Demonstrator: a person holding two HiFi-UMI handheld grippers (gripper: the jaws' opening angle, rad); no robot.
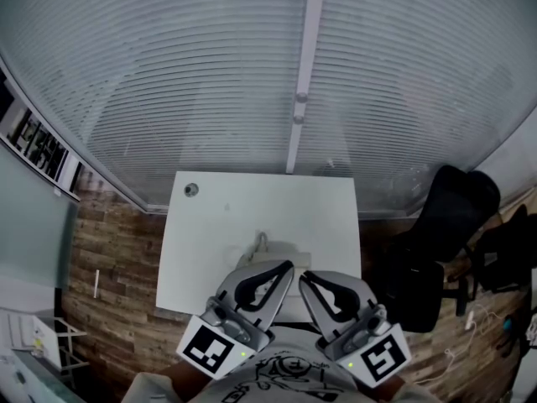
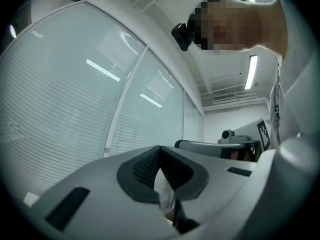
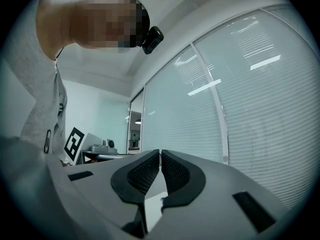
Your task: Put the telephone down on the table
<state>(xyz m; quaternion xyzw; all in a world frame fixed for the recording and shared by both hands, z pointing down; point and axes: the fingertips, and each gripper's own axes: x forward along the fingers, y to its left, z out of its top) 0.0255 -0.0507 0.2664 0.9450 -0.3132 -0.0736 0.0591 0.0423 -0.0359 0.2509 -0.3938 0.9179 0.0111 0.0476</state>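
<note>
Seemingly level, left gripper [image 1: 288, 266] sits beside right gripper [image 1: 304, 275].

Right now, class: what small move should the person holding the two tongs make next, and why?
Probably just ease both back toward the body. The telephone, partly hidden, seems to lie on the white table already, and the left tongs and right tongs are shut and empty above the near edge, so nothing appears left to set down.

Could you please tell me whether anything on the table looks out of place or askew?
Nothing stands out. The white table sits square to the window blinds, and the telephone rests on it near the front edge, with nothing spilled or visibly damaged.
</note>
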